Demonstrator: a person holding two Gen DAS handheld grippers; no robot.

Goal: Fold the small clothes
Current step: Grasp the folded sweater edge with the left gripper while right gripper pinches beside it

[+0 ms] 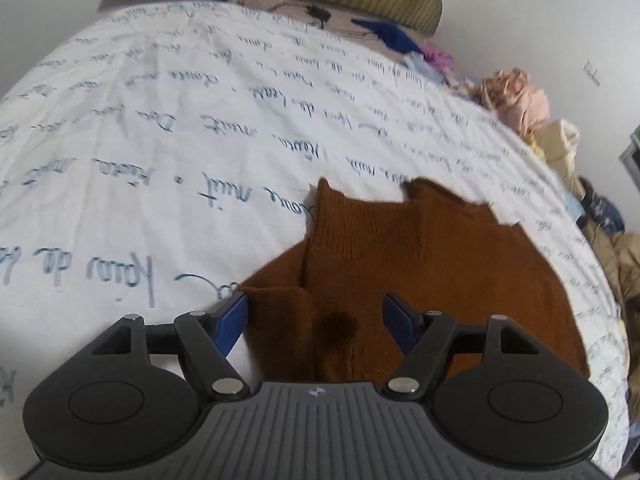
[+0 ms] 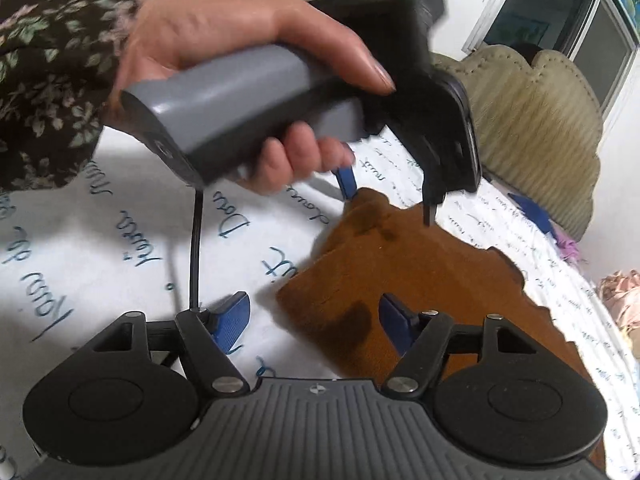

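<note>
1. In the left wrist view, a white sheet [image 1: 168, 128] printed with blue handwriting is seen spread over a bed, filling the left and middle of the frame.
2. The left gripper [image 1: 316, 320] is seen low in the middle, its blue pads standing wide apart; a fold of the brown knitted garment [image 1: 420, 264] lies between them, but no pad is pressed on it, so nothing is gripped.
3. The garment is laid flat on the sheet, reaching from the gripper toward the right, with a folded sleeve or edge lying on top along its left side.
4. Further right, along the bed's far edge, loose clothes [image 1: 516, 96] in pink, blue and cream are heaped against a white wall.
5. In the right wrist view, a floral sleeve [image 2: 44, 60] is seen at the upper left, and next to it a hand [image 2: 248, 52] closed around the grey handle of the other gripper, whose blue fingers stand over the garment's far corner.
6. The right gripper [image 2: 316, 320] is seen below, opened wide, one pad over bare sheet and the other over the brown cloth; the garment's near corner lies between them, ungripped.
7. At the right, a ribbed beige headboard [image 2: 536, 128] is seen beyond the bed.
</note>
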